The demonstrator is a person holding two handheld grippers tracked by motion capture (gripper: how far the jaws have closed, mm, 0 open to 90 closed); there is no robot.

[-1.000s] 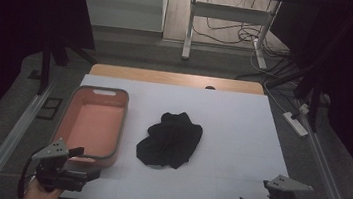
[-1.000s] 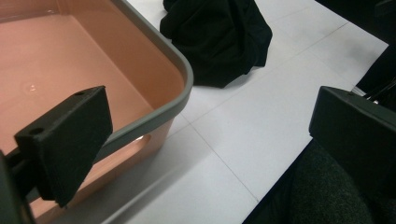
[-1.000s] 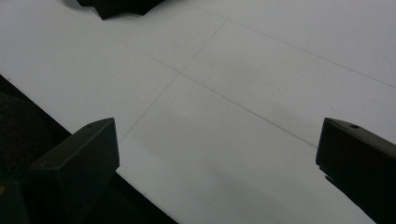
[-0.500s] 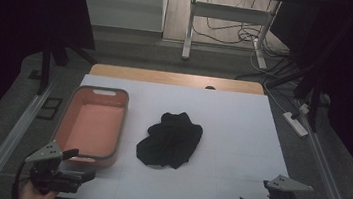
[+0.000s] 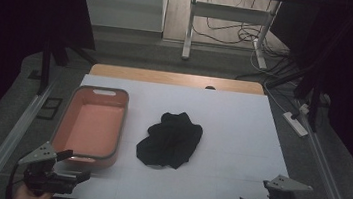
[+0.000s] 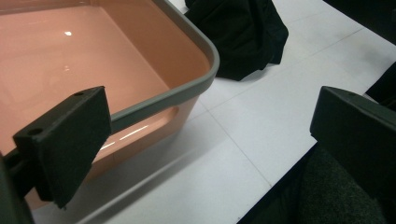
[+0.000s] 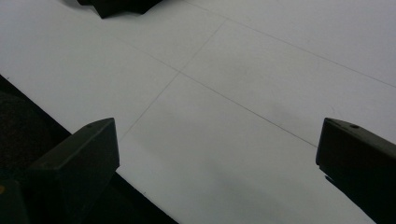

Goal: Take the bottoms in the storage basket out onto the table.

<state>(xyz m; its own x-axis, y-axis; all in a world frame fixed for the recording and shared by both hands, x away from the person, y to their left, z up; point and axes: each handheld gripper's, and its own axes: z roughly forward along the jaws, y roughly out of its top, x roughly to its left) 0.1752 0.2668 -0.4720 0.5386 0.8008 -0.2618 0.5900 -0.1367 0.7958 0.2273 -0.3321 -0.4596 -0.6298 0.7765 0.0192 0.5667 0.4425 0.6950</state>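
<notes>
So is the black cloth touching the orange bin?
Apart. The high view shows a strip of white table between the cloth and the bin; the left gripper view shows the same gap beside the bin's corner.

The bottom edge cuts off both hands (image 5: 28,194) in the high view.
</notes>
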